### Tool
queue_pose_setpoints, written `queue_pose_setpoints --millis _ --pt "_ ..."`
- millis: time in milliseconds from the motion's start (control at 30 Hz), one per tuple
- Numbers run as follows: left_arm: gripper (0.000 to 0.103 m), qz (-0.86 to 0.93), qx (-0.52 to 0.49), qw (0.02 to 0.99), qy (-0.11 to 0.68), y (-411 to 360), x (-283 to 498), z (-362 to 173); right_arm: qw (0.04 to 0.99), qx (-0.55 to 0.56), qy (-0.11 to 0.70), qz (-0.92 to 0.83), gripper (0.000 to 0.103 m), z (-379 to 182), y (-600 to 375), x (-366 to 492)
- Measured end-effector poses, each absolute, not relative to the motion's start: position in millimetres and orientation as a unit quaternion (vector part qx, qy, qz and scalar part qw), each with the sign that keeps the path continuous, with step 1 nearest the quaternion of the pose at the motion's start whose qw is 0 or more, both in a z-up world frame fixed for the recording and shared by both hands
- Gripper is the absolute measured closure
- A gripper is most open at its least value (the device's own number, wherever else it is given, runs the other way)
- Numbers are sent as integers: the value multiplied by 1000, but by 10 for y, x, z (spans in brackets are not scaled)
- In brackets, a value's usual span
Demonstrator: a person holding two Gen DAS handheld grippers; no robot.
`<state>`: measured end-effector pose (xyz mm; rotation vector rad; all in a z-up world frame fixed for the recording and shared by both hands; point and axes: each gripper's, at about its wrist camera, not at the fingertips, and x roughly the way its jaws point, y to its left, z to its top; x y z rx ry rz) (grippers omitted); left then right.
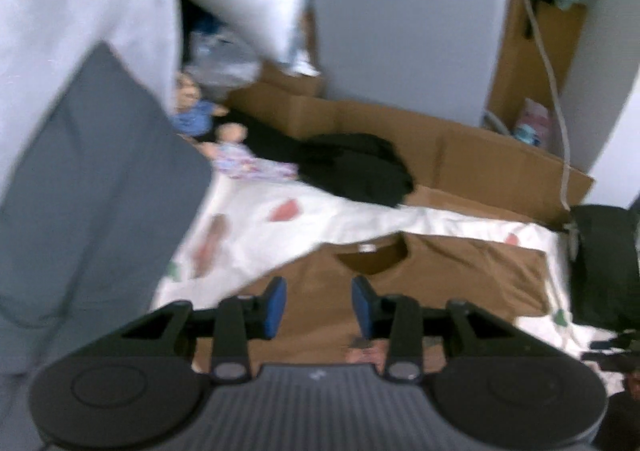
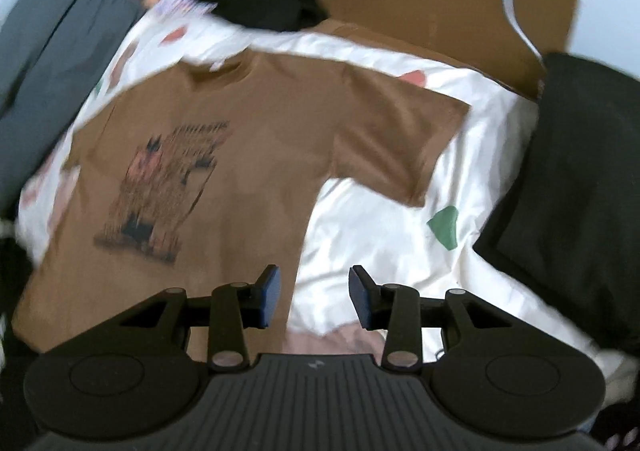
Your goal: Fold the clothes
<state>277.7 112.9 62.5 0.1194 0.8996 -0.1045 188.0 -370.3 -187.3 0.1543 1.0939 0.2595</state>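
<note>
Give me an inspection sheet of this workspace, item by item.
Surface: white bedsheet with red and green shapes, wrinkled.
Job's things: brown T-shirt spread flat, print side up, one sleeve out to the side in the right wrist view; not yet folded.
Clutter: black garment heaped past the collar; two dolls beside it; grey cushion along one edge; black cushion at the other.
Grippers: left gripper open above the shirt, empty; right gripper open over the shirt's side edge, empty.
Cables: white cord hanging over the cardboard.
Surroundings: cardboard box behind the bed; white appliance beyond.
</note>
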Motion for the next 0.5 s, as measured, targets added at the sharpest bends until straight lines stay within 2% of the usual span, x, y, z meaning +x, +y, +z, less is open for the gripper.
queue_pose_setpoints --millis 133,200,267,333,467,500 --pt "64 -88 62 897 429 663 2895 274 857 105 496 94 59 -2019 -3755 1995" --pt "56 -104 64 899 421 462 2932 136 861 125 486 85 59 -2119 -3803 2048" --pt "55 -117 67 900 414 302 2971 -2 865 151 474 69 59 -2238 -3878 2074" --pt "50 -129 62 902 407 167 3018 -159 868 177 462 54 59 -2359 -3956 2098" --pt "21 -148 29 908 390 -50 3087 -513 872 214 438 42 59 -2591 -4036 2141" --pt "20 -154 29 910 385 -90 3080 -576 872 221 434 38 59 -2640 -4050 2154"
